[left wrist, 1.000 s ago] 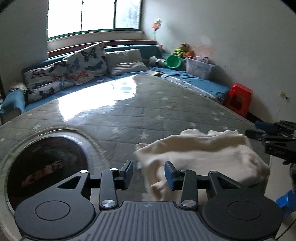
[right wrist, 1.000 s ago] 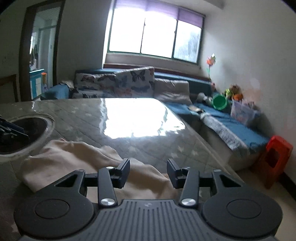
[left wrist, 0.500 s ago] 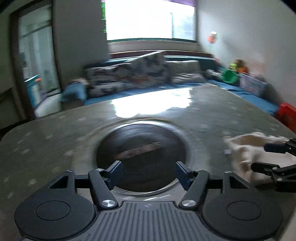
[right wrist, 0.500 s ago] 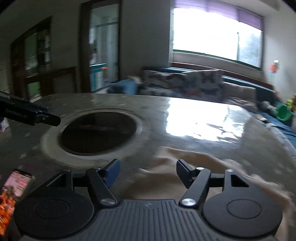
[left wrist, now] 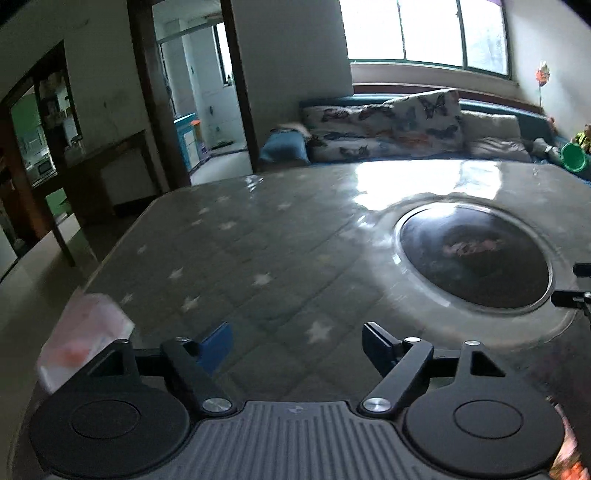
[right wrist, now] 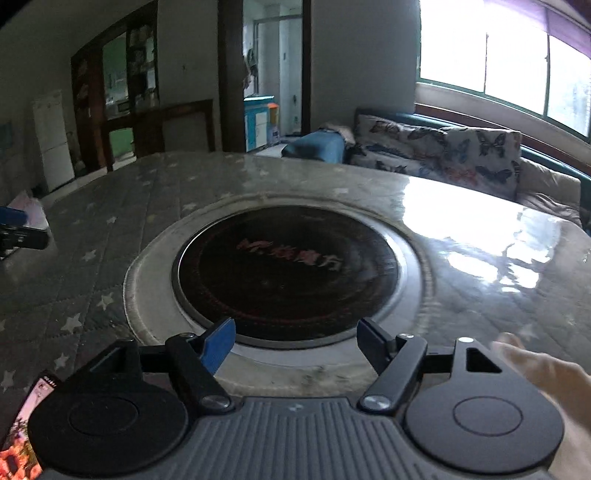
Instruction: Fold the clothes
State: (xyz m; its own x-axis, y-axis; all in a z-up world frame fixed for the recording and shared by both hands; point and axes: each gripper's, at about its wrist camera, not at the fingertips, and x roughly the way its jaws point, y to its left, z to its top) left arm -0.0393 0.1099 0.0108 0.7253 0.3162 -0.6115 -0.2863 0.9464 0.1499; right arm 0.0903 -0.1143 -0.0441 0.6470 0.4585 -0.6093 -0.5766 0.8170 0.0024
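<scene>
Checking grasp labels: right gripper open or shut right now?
Open. The right gripper has just been opening; its jaws stand wide apart, nothing between them, only the table beyond.

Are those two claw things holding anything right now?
No. The left gripper and right gripper are both open and empty; their jaws have just been opening.

We are in a home's living room. We see a long sofa [left wrist: 424,125] under a wide window [left wrist: 424,29], stacked with butterfly-print cushions [right wrist: 443,155]. In front of us stands a big table [left wrist: 240,251] under a grey star-patterned quilted cover, with a round dark heating plate [right wrist: 288,273] set into its middle. Toys and a green bucket [left wrist: 574,157] lie at the sofa's far end. Through a doorway [right wrist: 273,74] we glimpse another room, and a white fridge [right wrist: 51,140] stands by the wall
</scene>
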